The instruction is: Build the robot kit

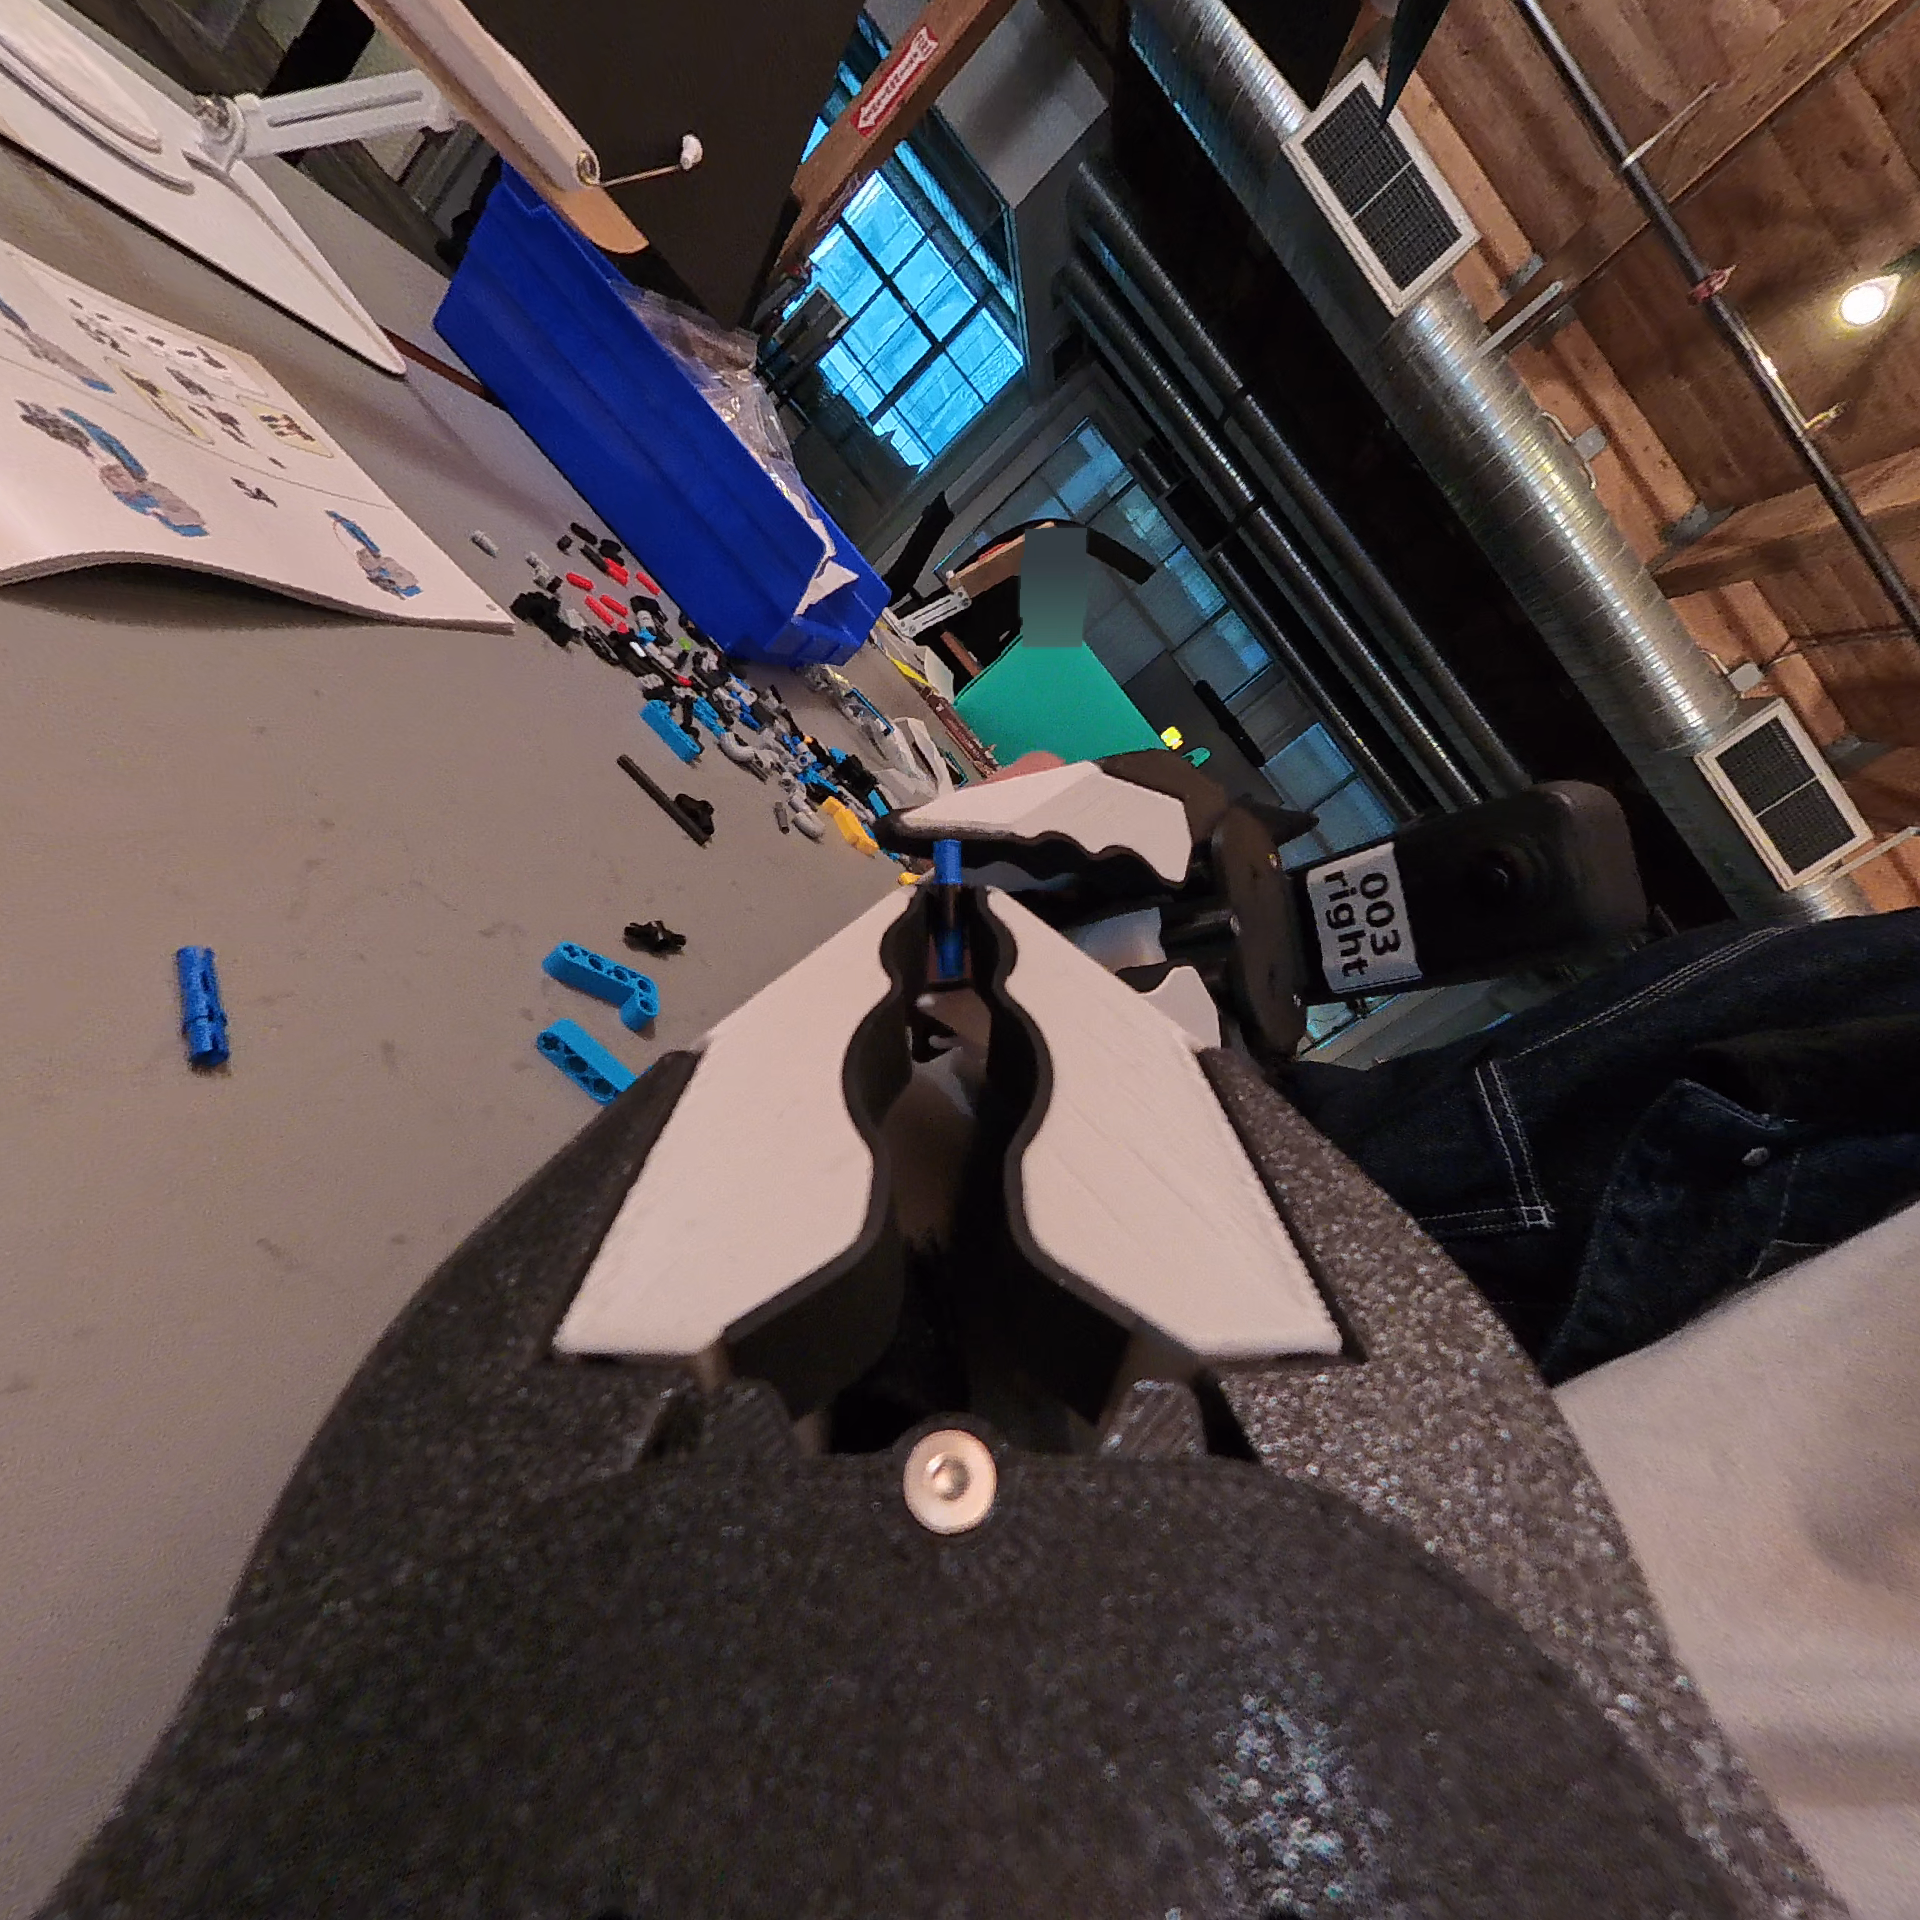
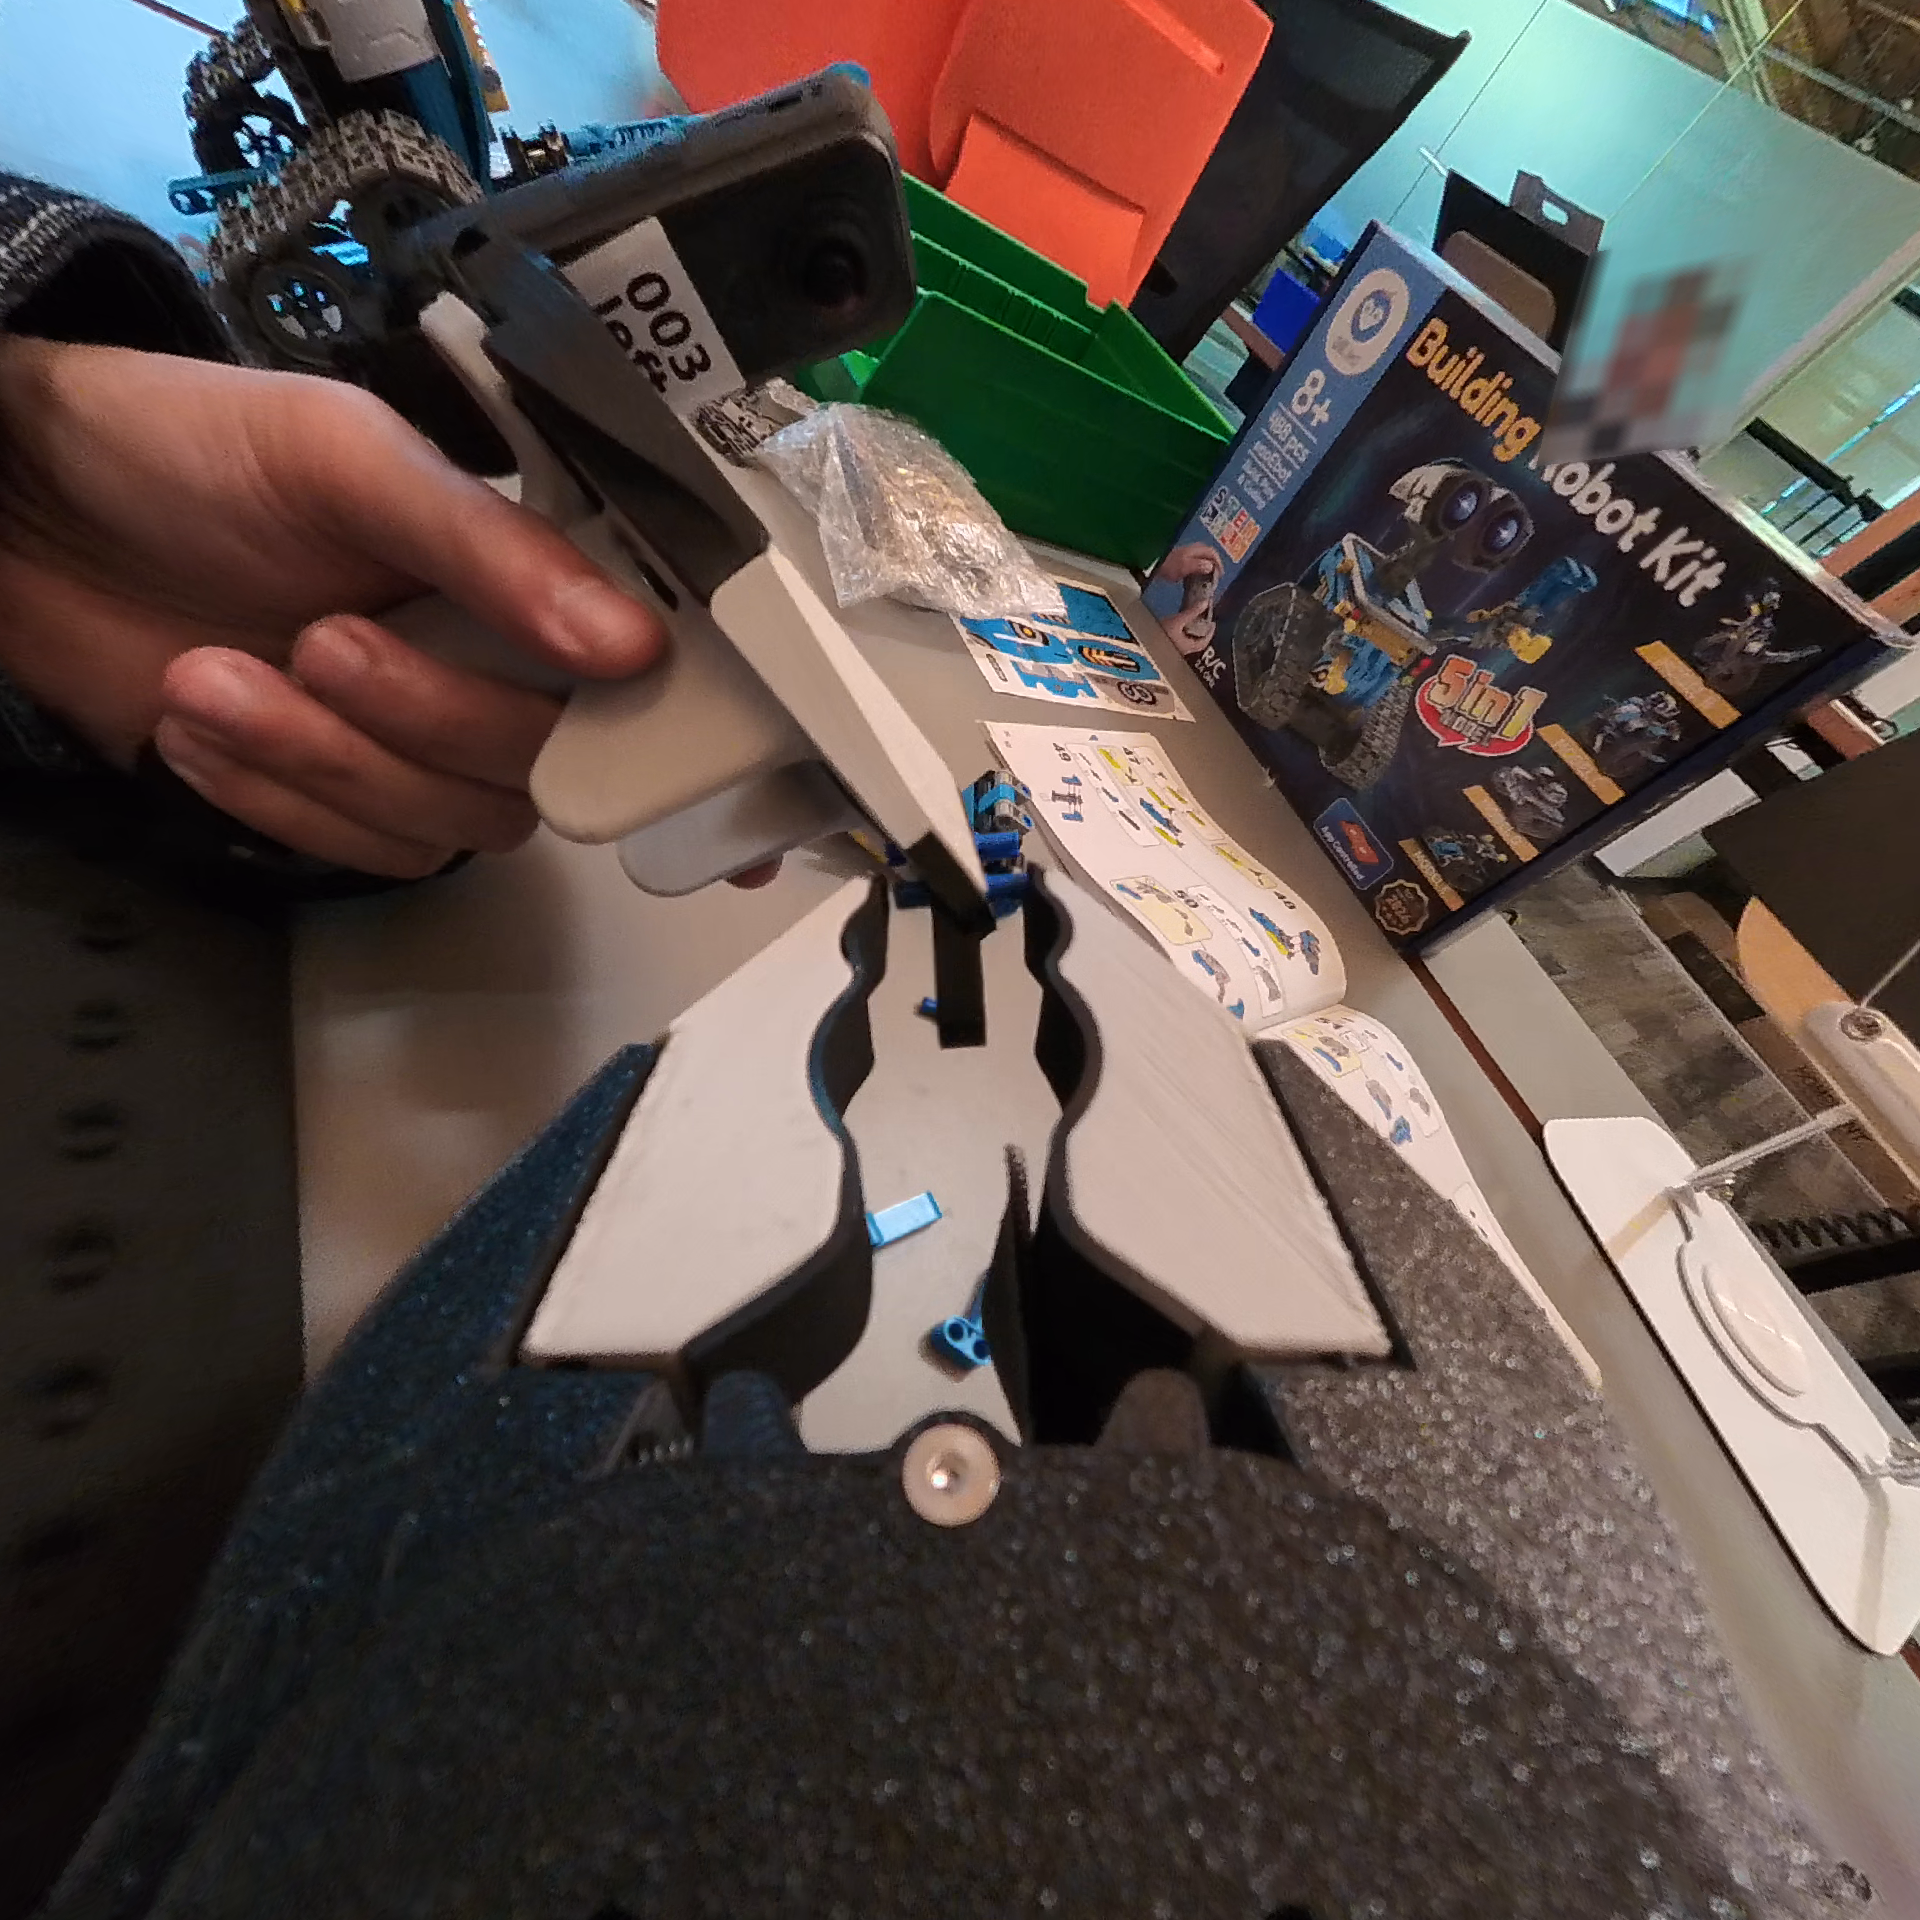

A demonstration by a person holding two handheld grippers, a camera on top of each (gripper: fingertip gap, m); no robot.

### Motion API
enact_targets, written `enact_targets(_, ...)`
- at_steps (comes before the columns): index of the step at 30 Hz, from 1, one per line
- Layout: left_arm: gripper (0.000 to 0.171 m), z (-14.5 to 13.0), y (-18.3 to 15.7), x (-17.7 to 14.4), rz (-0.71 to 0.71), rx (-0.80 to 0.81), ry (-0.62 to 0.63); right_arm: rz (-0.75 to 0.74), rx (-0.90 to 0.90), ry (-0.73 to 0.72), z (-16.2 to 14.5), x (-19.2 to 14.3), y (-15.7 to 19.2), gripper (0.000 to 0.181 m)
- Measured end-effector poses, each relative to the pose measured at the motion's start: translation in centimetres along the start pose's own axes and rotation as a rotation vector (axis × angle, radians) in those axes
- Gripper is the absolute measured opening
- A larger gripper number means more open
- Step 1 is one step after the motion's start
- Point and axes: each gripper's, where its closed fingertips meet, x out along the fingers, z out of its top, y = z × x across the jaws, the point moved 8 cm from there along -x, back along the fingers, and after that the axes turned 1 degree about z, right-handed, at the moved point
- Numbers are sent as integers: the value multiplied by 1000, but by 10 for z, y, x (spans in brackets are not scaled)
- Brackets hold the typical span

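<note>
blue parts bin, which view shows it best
The left wrist view. The blue parts bin lies there in full along the grey table, beyond the pile of small loose pieces. The right wrist view shows no blue bin at all, only a green bin behind the left gripper.

Grey table [image 1: 312, 1195] under loose bricks [image 1: 707, 686]
</note>
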Motion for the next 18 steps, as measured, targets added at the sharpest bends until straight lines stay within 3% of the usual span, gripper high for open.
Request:
enact_targets(5,3,-2,0,1,11,8,17,-34,-68,27,-1,-1,4,23)
enact_targets(8,4,-1,2,2,20,-7,13,-28,-19,31,-3,1,3,24)
enact_targets(13,6,7,1,-8,4,-16,-78,29,153,-62,3,-6,-12,33)
enact_targets(18,6,14,2,-18,-47,-77,-149,85,78,-15,-1,-8,-21,28)
